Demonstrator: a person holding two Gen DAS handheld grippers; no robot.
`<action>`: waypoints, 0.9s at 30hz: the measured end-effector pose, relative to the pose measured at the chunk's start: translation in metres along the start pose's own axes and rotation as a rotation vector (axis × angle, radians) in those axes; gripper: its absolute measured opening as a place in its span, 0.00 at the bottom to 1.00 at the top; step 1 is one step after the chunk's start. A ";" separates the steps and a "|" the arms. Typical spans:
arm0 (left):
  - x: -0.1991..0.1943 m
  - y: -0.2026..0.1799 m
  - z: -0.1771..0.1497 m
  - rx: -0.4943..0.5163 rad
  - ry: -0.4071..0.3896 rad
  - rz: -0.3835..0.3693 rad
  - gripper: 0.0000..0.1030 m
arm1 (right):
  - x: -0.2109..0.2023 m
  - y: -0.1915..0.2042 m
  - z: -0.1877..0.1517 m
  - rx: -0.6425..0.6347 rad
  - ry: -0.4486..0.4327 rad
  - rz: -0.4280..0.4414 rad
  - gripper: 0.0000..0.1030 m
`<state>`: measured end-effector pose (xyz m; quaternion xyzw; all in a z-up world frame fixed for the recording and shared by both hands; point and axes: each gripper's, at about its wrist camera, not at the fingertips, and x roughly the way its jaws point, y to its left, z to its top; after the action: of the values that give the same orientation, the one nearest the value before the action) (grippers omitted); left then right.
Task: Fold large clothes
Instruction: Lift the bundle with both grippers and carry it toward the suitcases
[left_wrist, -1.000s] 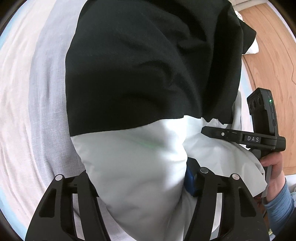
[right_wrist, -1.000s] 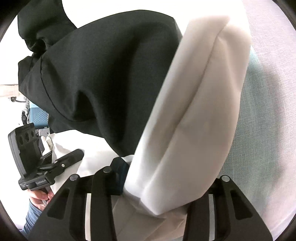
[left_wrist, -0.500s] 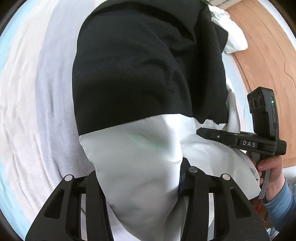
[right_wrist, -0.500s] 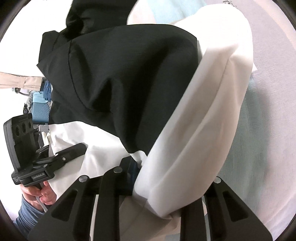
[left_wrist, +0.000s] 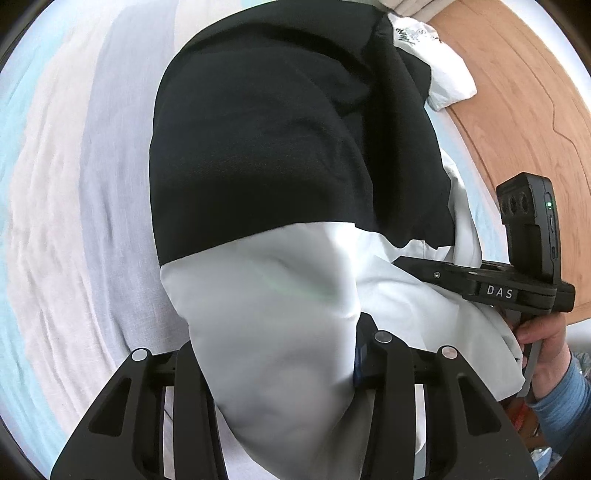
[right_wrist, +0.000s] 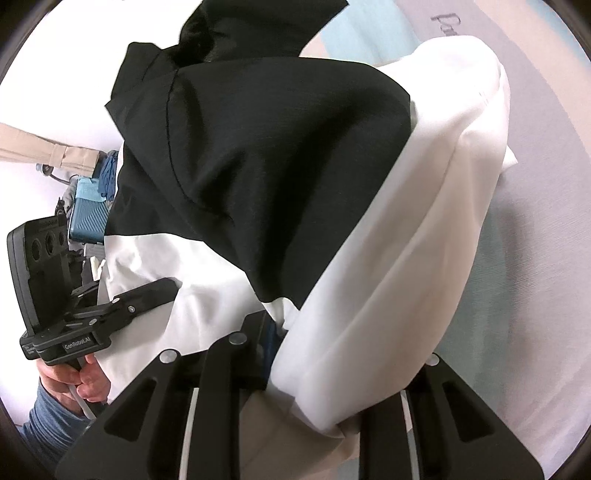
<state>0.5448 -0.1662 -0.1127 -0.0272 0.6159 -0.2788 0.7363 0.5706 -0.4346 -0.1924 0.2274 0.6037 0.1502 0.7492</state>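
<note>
A large black-and-white garment (left_wrist: 280, 155) hangs over a bed; it also shows in the right wrist view (right_wrist: 266, 155). My left gripper (left_wrist: 280, 369) is shut on its white fabric, which bulges between the fingers. My right gripper (right_wrist: 325, 373) is shut on a folded white edge of the same garment. The right gripper also shows in the left wrist view (left_wrist: 436, 273), and the left gripper in the right wrist view (right_wrist: 147, 295). The two grippers are side by side, close together.
The bed sheet (left_wrist: 74, 221) is striped pale blue, grey and white. A wooden floor (left_wrist: 535, 92) lies to the right. A white bag (left_wrist: 443, 70) sits at the bed's far edge. A blue box (right_wrist: 88, 218) stands at left.
Both grippers have lifted and drawn back with the garment, so more of the black part and the sheet beyond it shows. The grips have not changed.
</note>
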 end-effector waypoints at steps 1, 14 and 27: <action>-0.003 -0.002 -0.002 -0.002 -0.005 0.001 0.40 | 0.000 0.008 -0.003 -0.011 -0.004 -0.007 0.19; -0.041 -0.029 -0.035 0.021 -0.057 0.040 0.40 | -0.034 0.039 -0.026 -0.102 -0.044 -0.032 0.19; -0.127 0.004 -0.089 -0.013 -0.188 0.085 0.40 | -0.055 0.120 -0.062 -0.234 -0.073 -0.032 0.19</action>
<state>0.4537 -0.0794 -0.0221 -0.0317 0.5465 -0.2395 0.8019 0.5036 -0.3501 -0.0936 0.1343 0.5579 0.1994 0.7943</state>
